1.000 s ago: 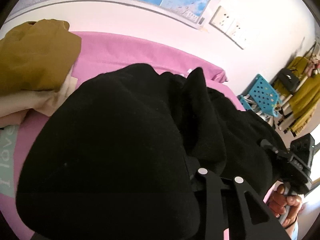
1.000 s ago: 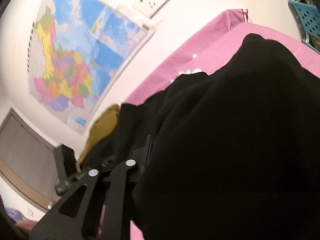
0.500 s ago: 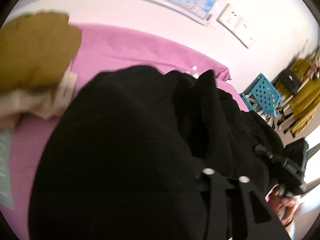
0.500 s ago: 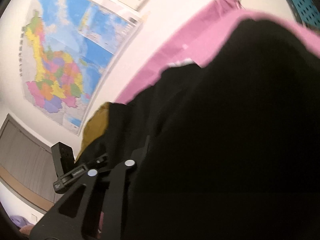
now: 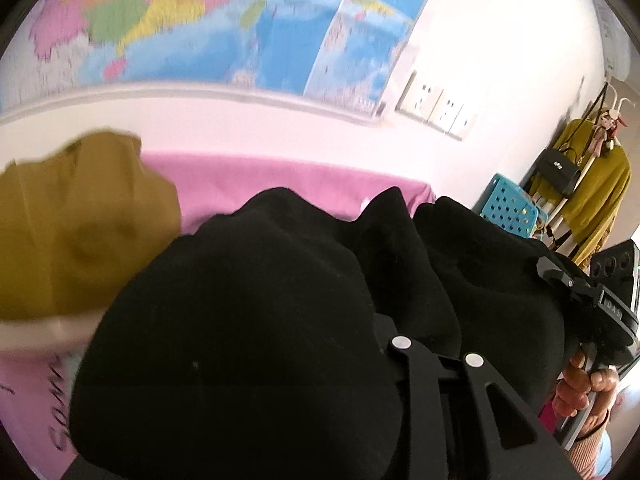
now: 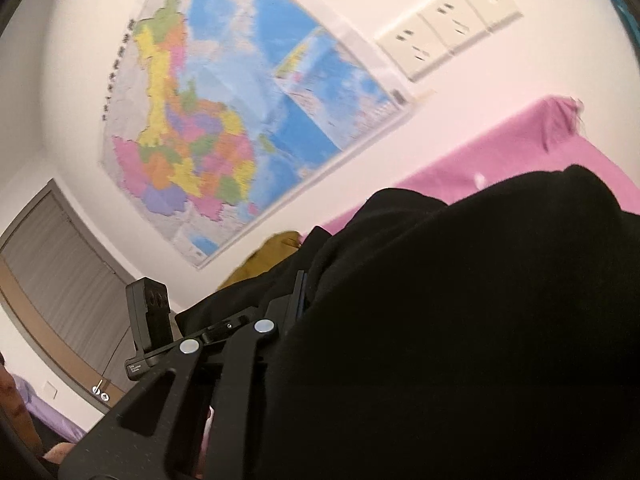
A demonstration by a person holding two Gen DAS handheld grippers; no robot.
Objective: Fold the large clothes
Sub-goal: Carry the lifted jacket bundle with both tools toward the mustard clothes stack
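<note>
A big black garment fills the lower half of both views and hangs lifted off the pink bed sheet. It drapes over my left gripper and hides the fingertips. The jaws are closing with black cloth pinched between them. In the right wrist view the same black garment covers my right gripper, which is shut on a fold of it. The right gripper's body, held by a hand, shows at the left view's right edge.
A mustard garment lies on pale cloth at the bed's left. A wall map and sockets are behind the bed. A blue crate and a coat rack stand at the right. A grey door is at the left.
Both grippers have risen with the black garment, so more wall and map shows and less bed. The right view has rolled.
</note>
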